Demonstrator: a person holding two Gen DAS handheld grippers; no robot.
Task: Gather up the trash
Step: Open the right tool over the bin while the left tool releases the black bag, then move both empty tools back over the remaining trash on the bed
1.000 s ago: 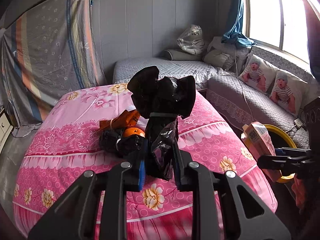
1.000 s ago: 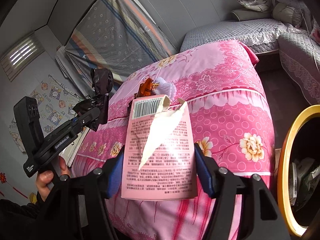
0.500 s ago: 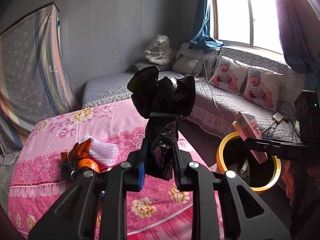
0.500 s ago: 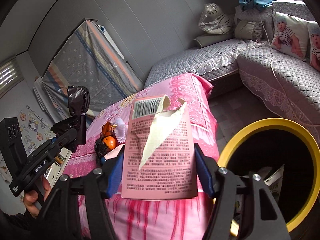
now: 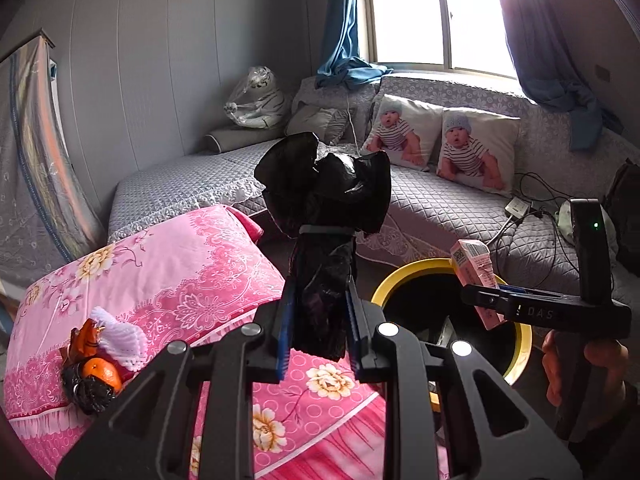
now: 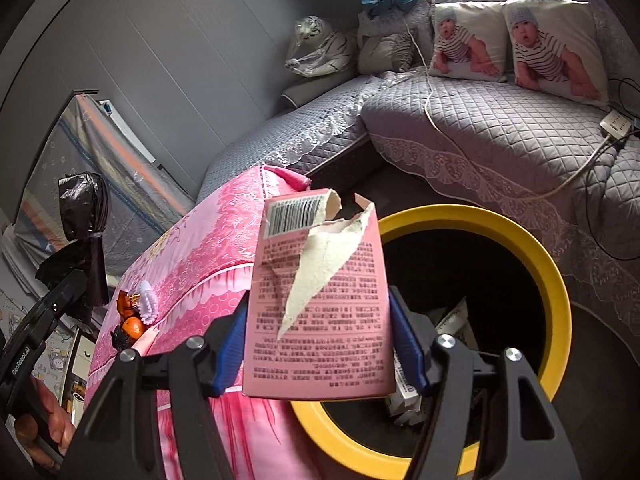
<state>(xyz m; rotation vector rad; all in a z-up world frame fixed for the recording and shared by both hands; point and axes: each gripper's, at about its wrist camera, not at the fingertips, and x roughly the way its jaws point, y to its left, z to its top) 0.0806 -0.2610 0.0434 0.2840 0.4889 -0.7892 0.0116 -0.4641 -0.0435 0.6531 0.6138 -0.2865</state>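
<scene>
Between the blue pads of the left tool (image 5: 318, 322) a black plastic bag (image 5: 325, 204) stands upright, pinched at its lower part and tied with a band higher up, its crumpled top flaring out above the fingertips. Off to that tool's right, the right tool (image 6: 320, 344) is clamped on a torn pink carton (image 6: 320, 308), gripping it by both side edges with the barcode end pointing away from the camera. Just beyond and below the carton sits a round bin with a yellow rim (image 6: 556, 292), dark inside, with some papers and wrappers lying at the bottom; from the left wrist view the carton hangs over the bin's opening. To the left of both tools is a bed with a pink flowered cover (image 5: 192, 264), and on it, near its front edge, lies a small heap: an orange (image 5: 102, 372), an orange wrapper (image 5: 86, 340), a white foam net (image 5: 120, 338) and a scrap of black plastic (image 5: 90, 392). Beyond the bin runs a grey quilted sofa (image 6: 480, 128) with two baby-print cushions.
</scene>
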